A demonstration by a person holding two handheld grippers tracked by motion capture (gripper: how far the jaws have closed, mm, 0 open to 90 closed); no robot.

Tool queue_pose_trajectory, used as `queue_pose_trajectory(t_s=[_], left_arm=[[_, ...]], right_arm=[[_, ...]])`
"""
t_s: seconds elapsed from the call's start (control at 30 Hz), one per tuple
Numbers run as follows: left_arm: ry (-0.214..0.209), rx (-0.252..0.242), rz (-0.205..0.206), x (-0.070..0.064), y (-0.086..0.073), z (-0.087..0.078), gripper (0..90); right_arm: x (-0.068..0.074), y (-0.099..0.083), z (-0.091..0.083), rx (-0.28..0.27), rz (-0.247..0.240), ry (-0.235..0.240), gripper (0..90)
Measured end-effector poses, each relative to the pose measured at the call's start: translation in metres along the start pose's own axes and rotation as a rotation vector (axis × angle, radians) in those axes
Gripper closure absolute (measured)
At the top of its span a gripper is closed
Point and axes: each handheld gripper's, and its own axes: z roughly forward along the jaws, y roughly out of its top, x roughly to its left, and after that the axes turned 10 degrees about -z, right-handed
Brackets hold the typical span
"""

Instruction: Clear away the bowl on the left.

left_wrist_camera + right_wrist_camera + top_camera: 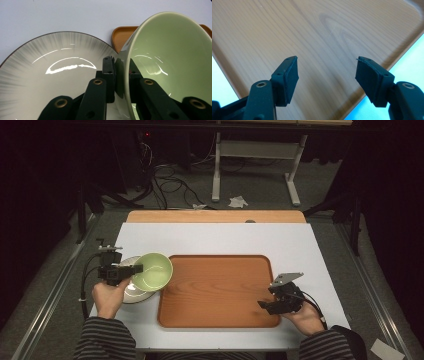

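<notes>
At the far left of the high view, the person's left hand [109, 297] grips the left hand-held gripper [131, 270], whose 2 black jaws are clamped on the rim of a pale green glazed ceramic bowl [152, 271]. The bowl is tilted on its side with its opening facing up toward the camera, lifted just above a round white ceramic plate with grey streaks radiating toward its dark rim [131, 292], and it overlaps the left edge of the tray. In the left gripper view, 1 jaw sits outside the bowl [172, 55] wall and the other inside it, pinching the rim [127, 75] between them, with the streaked plate [45, 75] lying flat beneath on the white surface [62, 15]. Next comes a rectangular brown wooden tray with rounded corners [220, 290], lying flat in the middle of the white surface [215, 237]; its floor is bare. At the right, the person's right hand [305, 317] holds the right hand-held gripper [264, 305] low over the tray's near right corner, its jaws pointing left. In the right gripper view, the right hand-held gripper [327, 73] has its jaws spread well apart with nothing between them, hovering over the wood grain of the tray [287, 30].
</notes>
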Motion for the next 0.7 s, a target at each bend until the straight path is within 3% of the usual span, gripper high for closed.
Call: queue_pose_trajectory(t_s=[0.7], left_arm=[[-0.048, 0.053, 0.069, -0.025, -0.001, 0.013, 82.8]], right_arm=[[0.0, 0.0, 0.001, 0.001, -0.002, 0.0, 36.1]])
